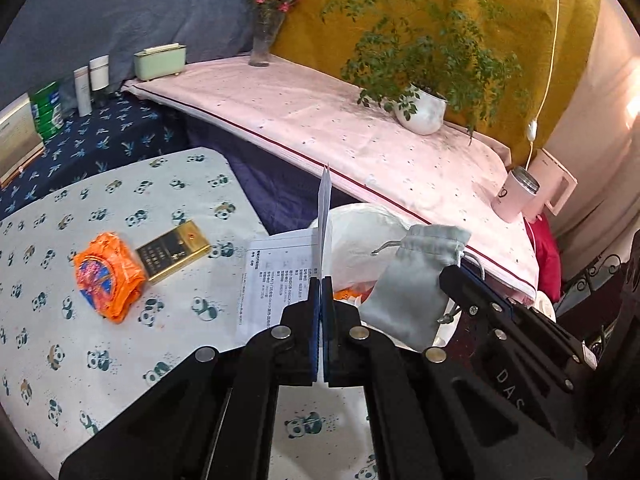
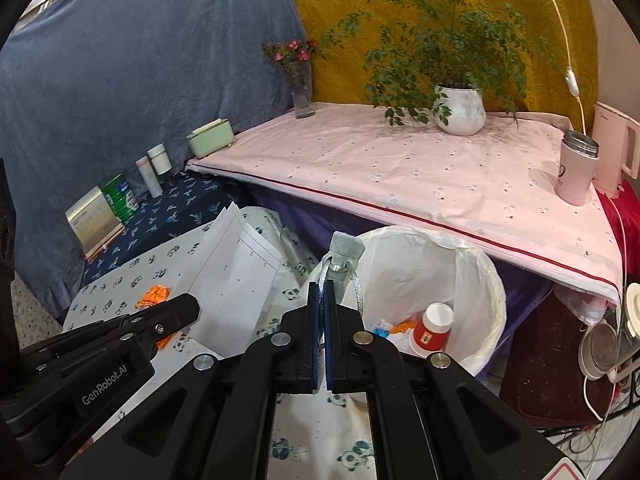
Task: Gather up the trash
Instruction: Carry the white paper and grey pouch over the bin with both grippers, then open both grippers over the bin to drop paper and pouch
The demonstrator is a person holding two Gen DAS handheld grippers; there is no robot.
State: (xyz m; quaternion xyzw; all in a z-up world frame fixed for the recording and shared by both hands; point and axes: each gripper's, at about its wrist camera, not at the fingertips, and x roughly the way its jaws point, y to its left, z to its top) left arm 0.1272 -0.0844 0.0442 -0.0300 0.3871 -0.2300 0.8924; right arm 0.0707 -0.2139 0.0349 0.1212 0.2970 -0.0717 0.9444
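Note:
My left gripper (image 1: 322, 284) is shut on a printed white paper sheet (image 1: 276, 276), lifted off the panda-print table (image 1: 120, 360); its upper part stands edge-on. In the right wrist view that sheet (image 2: 232, 268) hangs from the left gripper (image 2: 188, 308). My right gripper (image 2: 322, 292) is shut on a grey drawstring pouch (image 2: 344, 254), held beside the near rim of the white-lined bin (image 2: 484, 280). The left wrist view shows the pouch (image 1: 416, 280) dangling from the right gripper (image 1: 456, 274) in front of the bin liner (image 1: 356, 228). An orange wrapper (image 1: 108, 276) and a gold-edged black box (image 1: 172, 256) lie on the table.
Inside the bin lie a red-and-white cup (image 2: 434, 328) and scraps. Behind it a pink-covered shelf (image 2: 400, 176) carries a potted plant (image 2: 460, 108), a flower vase (image 2: 302, 92), a pink tumbler (image 2: 576, 168) and a kettle. Bottles and a green can (image 2: 120, 196) stand at left.

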